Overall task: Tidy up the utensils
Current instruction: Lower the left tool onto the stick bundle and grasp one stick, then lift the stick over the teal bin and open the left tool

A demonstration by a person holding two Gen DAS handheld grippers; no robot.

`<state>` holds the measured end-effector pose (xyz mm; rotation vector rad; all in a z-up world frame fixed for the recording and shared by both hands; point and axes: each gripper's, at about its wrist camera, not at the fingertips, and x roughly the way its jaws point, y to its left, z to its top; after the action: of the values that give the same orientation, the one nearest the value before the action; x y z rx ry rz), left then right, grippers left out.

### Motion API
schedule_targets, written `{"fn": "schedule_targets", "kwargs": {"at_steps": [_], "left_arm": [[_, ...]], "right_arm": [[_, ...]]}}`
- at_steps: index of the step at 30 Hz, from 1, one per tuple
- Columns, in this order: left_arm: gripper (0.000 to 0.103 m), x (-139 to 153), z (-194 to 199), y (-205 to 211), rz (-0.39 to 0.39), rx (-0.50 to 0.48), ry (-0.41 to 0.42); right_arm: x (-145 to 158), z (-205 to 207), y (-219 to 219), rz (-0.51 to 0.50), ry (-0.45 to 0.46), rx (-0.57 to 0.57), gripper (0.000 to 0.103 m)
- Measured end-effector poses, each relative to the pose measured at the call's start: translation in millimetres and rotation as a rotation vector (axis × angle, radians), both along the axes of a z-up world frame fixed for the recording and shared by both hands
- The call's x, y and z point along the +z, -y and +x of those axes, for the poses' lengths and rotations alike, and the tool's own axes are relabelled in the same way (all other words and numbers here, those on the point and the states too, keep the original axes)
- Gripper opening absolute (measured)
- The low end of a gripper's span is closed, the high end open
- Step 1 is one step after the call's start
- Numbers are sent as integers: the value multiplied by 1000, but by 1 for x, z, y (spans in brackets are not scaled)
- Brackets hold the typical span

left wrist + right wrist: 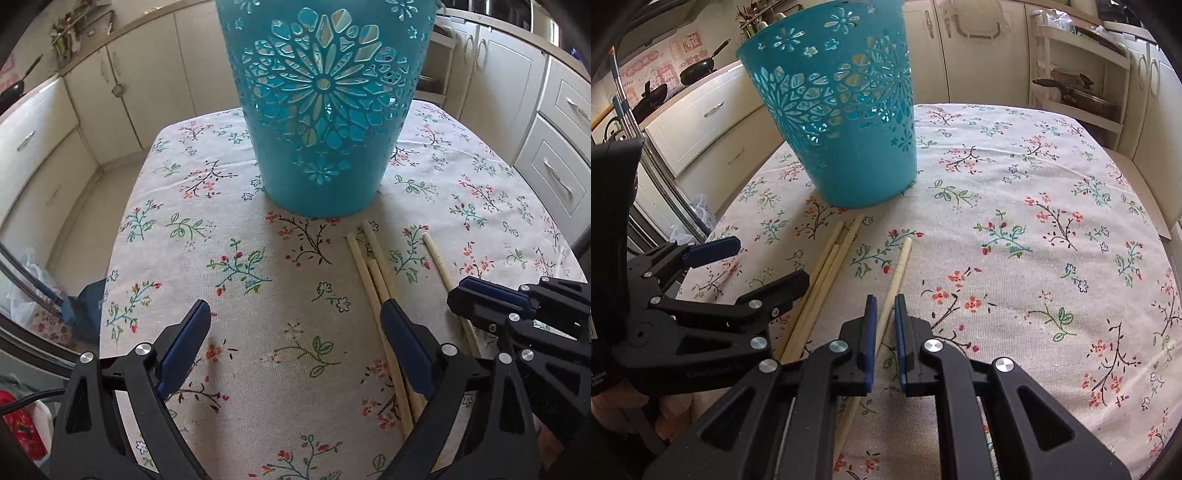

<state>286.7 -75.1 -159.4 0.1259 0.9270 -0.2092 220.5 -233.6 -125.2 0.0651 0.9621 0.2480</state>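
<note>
A tall teal cut-out basket (321, 110) (842, 122) stands upright on the floral tablecloth. In front of it lie three pale chopsticks in a bundle (369, 266) (831, 258) and a single chopstick (437, 258) (901, 262) a little to their right. My left gripper (295, 325) (768, 262) is open over the cloth, its right finger lying across the bundle and only cloth between the jaws. My right gripper (885, 314) (458, 299) is shut on the single chopstick, low at the table, beside the left one.
The table (1034, 221) drops off at its left and far edges. Cream kitchen cabinets (147, 85) surround it. Pans (698, 68) sit on the left counter, and a shelf with a lidded pot (1075, 92) stands at the right. A plastic bag (22, 295) lies on the floor.
</note>
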Motion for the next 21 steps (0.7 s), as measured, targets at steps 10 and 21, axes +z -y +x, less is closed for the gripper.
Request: {"fn": "schedule_targets", "kwargs": {"at_steps": [10,21], "left_arm": [[69,-2,12,16,12,-5,-21],[60,1,30,16,2,-27,-55]], "right_arm": [[0,-1,5,21,-4,-5,10],[-1,0,9,38,-3,-10,10]]}}
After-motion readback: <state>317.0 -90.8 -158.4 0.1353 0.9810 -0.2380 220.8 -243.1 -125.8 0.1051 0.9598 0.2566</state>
